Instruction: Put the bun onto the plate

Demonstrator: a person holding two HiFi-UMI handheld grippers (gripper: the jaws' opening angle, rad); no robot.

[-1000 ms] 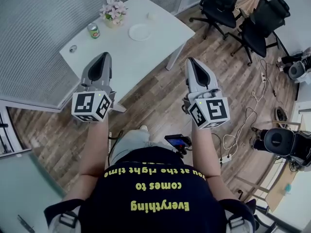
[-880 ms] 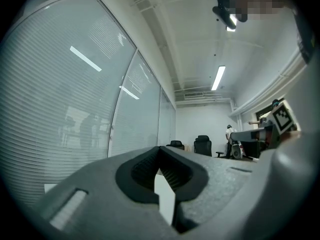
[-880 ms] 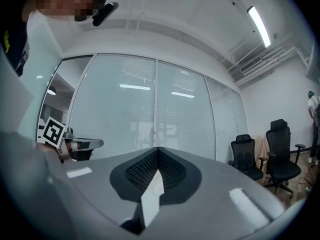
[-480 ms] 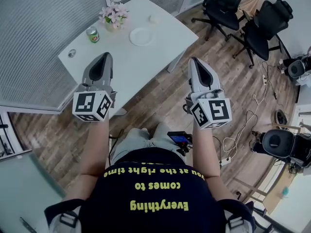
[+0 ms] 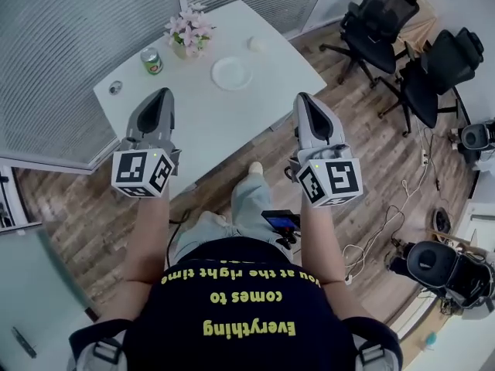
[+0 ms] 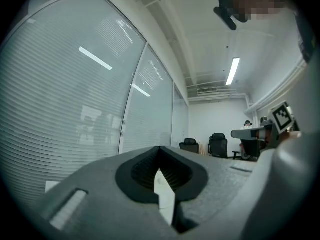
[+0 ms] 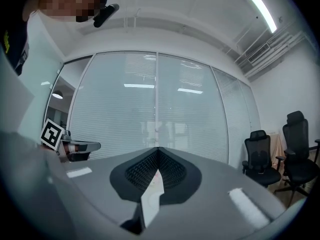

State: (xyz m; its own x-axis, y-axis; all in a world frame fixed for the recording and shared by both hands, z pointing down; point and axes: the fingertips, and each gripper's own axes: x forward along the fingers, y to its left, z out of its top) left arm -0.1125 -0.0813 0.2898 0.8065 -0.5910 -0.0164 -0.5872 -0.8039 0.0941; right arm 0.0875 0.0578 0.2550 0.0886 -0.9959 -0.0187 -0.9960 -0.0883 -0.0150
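Observation:
A small pale bun [image 5: 255, 44] lies on the white table [image 5: 201, 122] near its far edge. The round white plate [image 5: 232, 73] sits empty just in front of it. Held level, my left gripper [image 5: 161, 93] hangs over the table's near left part, shut with nothing in it. To the right, my right gripper [image 5: 302, 99] is off the table's right edge above the wooden floor, also shut and empty. Both are well short of the bun. In the left gripper view the jaws [image 6: 160, 150] meet; the right gripper view shows the same closed jaws [image 7: 158, 151]. Neither of those views shows the bun or the plate.
A pot of pink flowers [image 5: 188, 33], a green can [image 5: 151, 60] and a small round object [image 5: 116, 87] stand on the table's left side. Black office chairs [image 5: 387, 14] are at the right, with cables [image 5: 402, 215] on the floor. A blinded glass wall [image 5: 69, 45] runs along the left.
The person has stepped forward with one leg, and the table now lies nearer and further right in the head view. Both grippers moved along with the person, still shut.

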